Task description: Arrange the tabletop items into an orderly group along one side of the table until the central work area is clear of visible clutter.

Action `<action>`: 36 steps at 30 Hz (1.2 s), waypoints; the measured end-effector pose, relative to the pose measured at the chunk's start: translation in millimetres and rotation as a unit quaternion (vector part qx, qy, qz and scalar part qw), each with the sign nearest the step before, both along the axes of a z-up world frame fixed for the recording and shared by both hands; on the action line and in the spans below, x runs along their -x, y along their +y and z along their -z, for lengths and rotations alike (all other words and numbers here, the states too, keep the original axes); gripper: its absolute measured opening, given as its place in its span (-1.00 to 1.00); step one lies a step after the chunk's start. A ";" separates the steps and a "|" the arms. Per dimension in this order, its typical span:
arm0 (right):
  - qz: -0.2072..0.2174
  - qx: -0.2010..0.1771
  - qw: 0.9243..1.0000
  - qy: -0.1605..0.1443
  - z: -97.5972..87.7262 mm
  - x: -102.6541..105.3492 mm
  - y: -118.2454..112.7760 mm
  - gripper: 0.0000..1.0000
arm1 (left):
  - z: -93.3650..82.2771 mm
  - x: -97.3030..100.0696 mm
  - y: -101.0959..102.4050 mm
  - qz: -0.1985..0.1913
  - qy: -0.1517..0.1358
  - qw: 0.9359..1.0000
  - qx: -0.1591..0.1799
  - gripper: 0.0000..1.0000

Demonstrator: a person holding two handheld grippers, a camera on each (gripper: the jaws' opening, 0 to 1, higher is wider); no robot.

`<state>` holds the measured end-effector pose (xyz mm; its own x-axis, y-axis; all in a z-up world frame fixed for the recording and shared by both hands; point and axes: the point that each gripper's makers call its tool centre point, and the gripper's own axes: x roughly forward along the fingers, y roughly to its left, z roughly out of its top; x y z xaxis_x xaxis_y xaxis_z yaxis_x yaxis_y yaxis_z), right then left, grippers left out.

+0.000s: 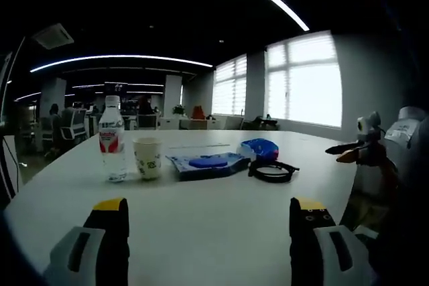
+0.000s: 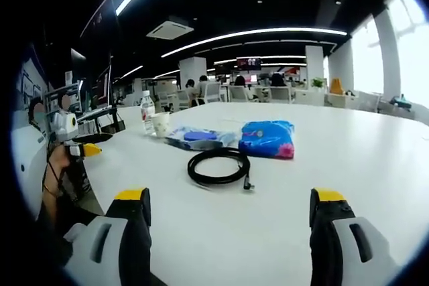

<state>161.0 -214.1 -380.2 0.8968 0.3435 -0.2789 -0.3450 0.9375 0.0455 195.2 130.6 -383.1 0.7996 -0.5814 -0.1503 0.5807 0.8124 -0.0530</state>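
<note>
Seen from the left hand-held gripper, jaws apart and empty, left to right on the white worktop: water bottle, paper cup touching-close beside it, blue pouch, coiled black cable right of the cup. Right hand-held gripper, also apart and empty, nearer the cable, dead ahead; blue patterned bag just beyond.

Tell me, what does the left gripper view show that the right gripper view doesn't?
The left gripper view looks along the open left gripper, with the bottle and cup at the left of the row. The right gripper view looks along the open right gripper, with the black cable nearest and dark monitors at its left. Both share the white table, flat blue packet and blue pouch.
</note>
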 end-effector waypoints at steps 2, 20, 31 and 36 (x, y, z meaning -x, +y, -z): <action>0.000 -0.002 1.000 -0.002 0.0 -0.6 -0.1 0.90 | -0.7 1.1 1.4 -0.001 0.001 1.000 -0.003 0.99; 0.001 0.005 1.000 -0.001 1.1 1.7 -0.9 0.88 | -10.8 3.2 -5.8 0.007 -0.012 1.000 -0.006 0.99; 0.002 0.006 1.000 0.002 4.5 1.5 -1.2 0.87 | -8.9 3.6 -5.6 0.005 -0.010 1.000 -0.013 0.99; 0.002 0.010 1.000 0.001 5.2 -0.2 0.0 0.86 | -11.0 5.3 -3.6 0.004 -0.015 1.000 -0.009 0.99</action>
<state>161.2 -214.1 -385.4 0.8974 0.3343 -0.2881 -0.3414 0.9395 0.0267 189.9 127.0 -372.2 0.7998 -0.5847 -0.1361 0.5877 0.8088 -0.0207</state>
